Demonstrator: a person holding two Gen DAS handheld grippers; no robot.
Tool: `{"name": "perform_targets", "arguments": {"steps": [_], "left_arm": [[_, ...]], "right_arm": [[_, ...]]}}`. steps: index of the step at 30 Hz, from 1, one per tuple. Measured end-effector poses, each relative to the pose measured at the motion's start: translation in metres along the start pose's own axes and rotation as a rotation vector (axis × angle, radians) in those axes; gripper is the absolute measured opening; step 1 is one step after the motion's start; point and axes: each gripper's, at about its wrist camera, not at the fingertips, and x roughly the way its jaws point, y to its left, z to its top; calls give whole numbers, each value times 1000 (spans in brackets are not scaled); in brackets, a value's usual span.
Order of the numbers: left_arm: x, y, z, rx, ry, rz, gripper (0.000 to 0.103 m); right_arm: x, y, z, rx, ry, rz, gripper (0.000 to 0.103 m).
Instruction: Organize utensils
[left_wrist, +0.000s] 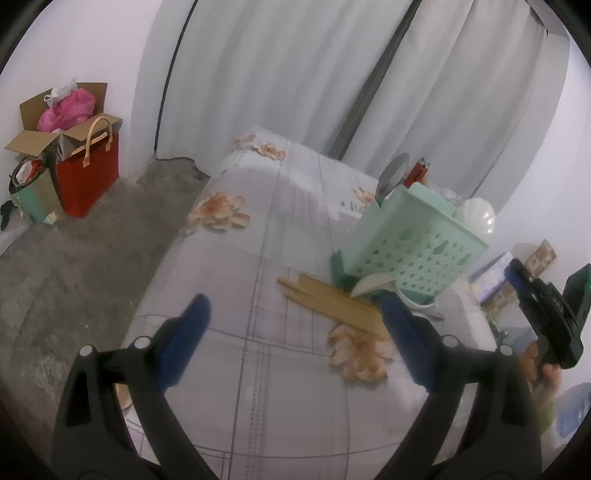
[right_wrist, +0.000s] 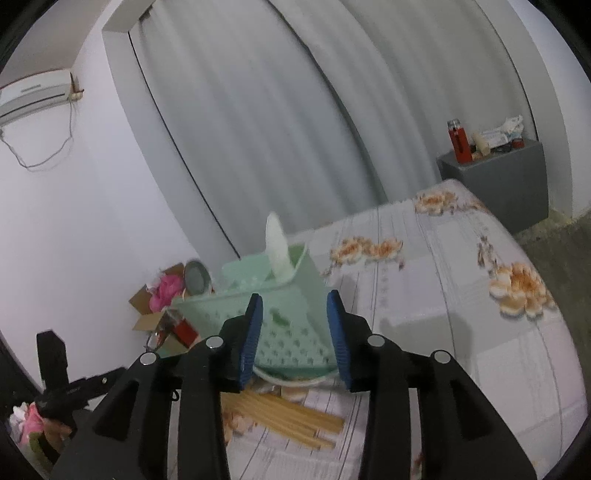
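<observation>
1. I am holding the right gripper (right_wrist: 295, 339) with its jaws partly apart and nothing between the pads; the mint-green utensil caddy (right_wrist: 273, 299) is standing just beyond the fingertips, so a careless push forward is risking a knock that tips it

2. I am keeping the left gripper (left_wrist: 295, 343) spread wide and gripping nothing, hovering above the flowered tablecloth (left_wrist: 258, 387) on the near side of the caddy

3. The bundle of wooden chopsticks (right_wrist: 284, 413) is lying flat on the cloth right at the near foot of the caddy, below my right fingertips; they are lying loose and fanned, so I am judging that a pinch at one end is likely to catch only a few and scatter the rest

4. A white spoon (right_wrist: 277, 247) is already standing in the caddy's far compartment, leaning over the rim; jolting the caddy is risking it toppling out

5. In the left wrist view something pale is showing at the caddy's base, touching the chopsticks; I cannot tell what it is, and it may be getting in the way of a clean grasp

6. Both grippers are working close to the caddy, so I am watching for them colliding over the chopsticks
</observation>
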Motion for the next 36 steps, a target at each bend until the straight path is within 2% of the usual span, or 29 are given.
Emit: {"name": "perform_targets", "arguments": {"steps": [3, 6, 12, 19, 23, 25, 32, 33, 36], "left_arm": [[4, -6, -1, 36, -7, 1, 90], [7, -17, 0, 111, -68, 3, 90], [34, -38, 4, 179, 4, -91, 87], [74, -78, 0, 367, 64, -93, 59], [96, -90, -4, 453, 80, -28, 44], [108, -92, -6, 482, 89, 16, 31], [122, -96, -5, 513, 109, 55, 11], [122, -98, -5, 526, 103, 67, 5], [115, -101, -6, 551, 84, 81, 3]], "right_arm": [[7, 2, -17, 18, 70, 5, 37], [17, 4, -38, 42, 150, 14, 37], [37, 13, -76, 50, 269, 34, 37], [55, 25, -102, -27, 330, 37, 37], [58, 24, -104, -38, 336, 55, 37], [58, 22, -105, -33, 338, 65, 37], [58, 18, -108, 2, 336, 94, 37], [58, 18, -108, 4, 336, 96, 37], [59, 19, -110, 2, 335, 98, 37]]}}
